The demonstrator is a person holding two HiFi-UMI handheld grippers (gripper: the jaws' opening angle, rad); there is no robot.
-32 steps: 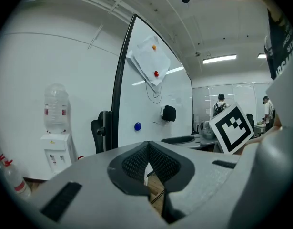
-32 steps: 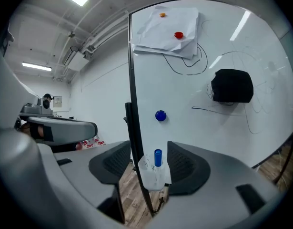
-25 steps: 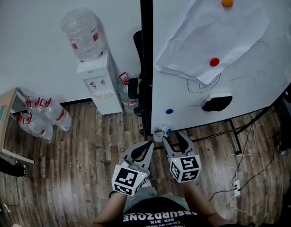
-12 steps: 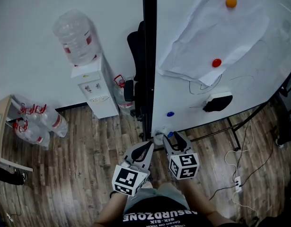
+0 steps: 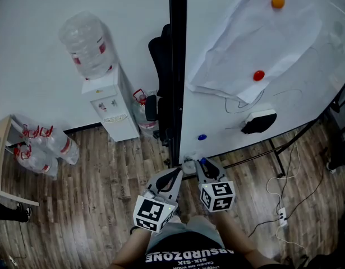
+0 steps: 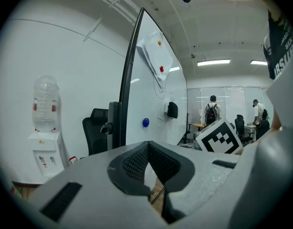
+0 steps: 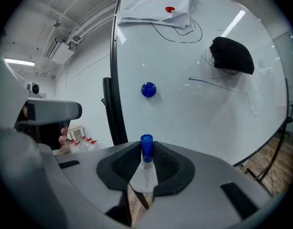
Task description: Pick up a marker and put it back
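Blue-capped marker (image 7: pixel 146 145) between right tongs' (image 7: pixel 146 152) closing jaws

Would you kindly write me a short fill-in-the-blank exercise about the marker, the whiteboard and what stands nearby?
1. The marker has a ____ cap.
2. The upper magnet on the paper sheet is ____.
3. The lower magnet on that sheet is ____.
4. In the head view, the water dispenser stands to the ____ of the whiteboard.

Missing words: blue; orange; red; left.
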